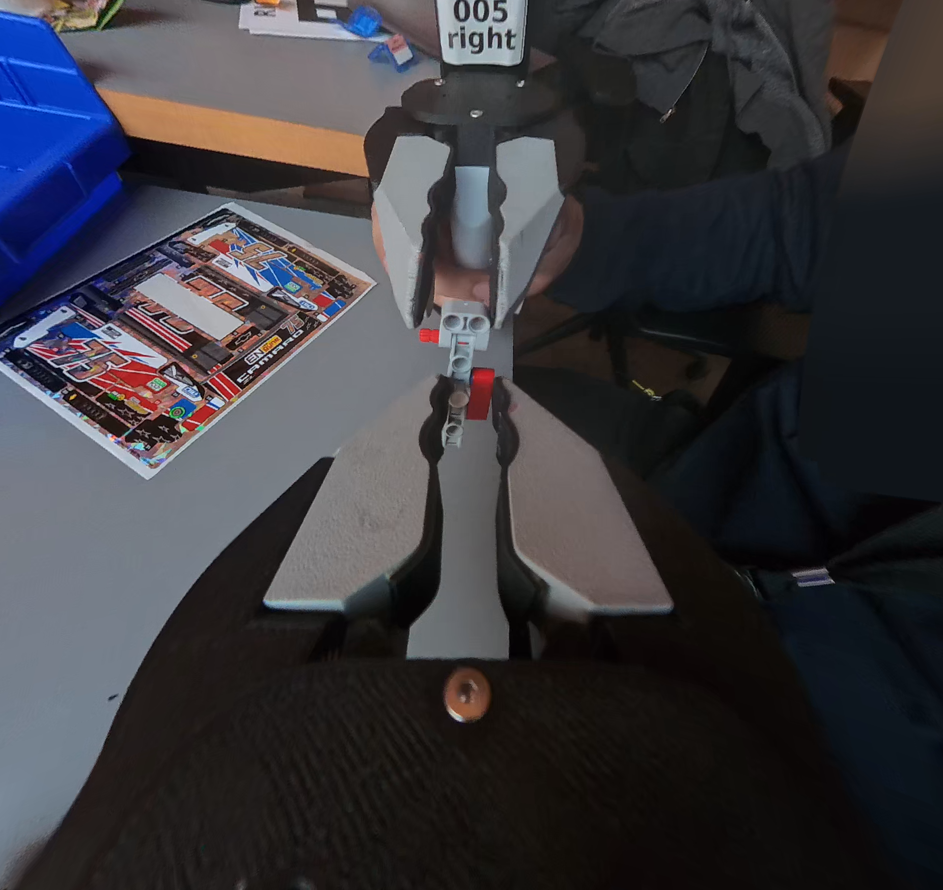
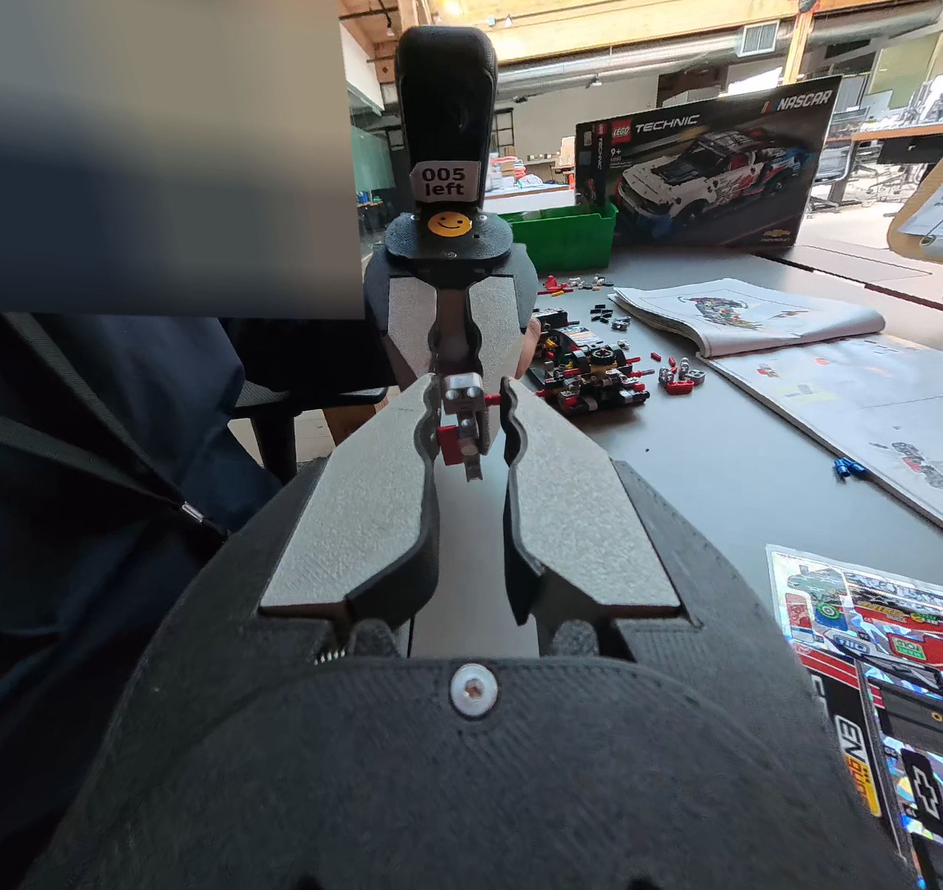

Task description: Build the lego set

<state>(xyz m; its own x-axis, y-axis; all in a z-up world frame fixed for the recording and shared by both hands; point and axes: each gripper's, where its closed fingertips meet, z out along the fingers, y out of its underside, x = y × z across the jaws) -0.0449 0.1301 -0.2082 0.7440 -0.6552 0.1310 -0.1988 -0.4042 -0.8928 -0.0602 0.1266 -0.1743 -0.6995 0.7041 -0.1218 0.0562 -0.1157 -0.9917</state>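
Grippers meet nose to nose: our left gripper (image 1: pixel 467 406) pinches the brick assembly (image 1: pixel 462 355), its long axis running to 12 o'clock, where our right gripper (image 1: pixel 459 319) nips its grey end.

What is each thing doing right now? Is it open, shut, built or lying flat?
Left gripper: fingers shut on the grey-and-red brick piece, lower end.
Right gripper: fingers shut on the same piece's grey block and red pin.
Toy car: partly built, on the table.
Instruction booklet: open.
Toy box: standing upright.
Sticker sheet: lying flat.
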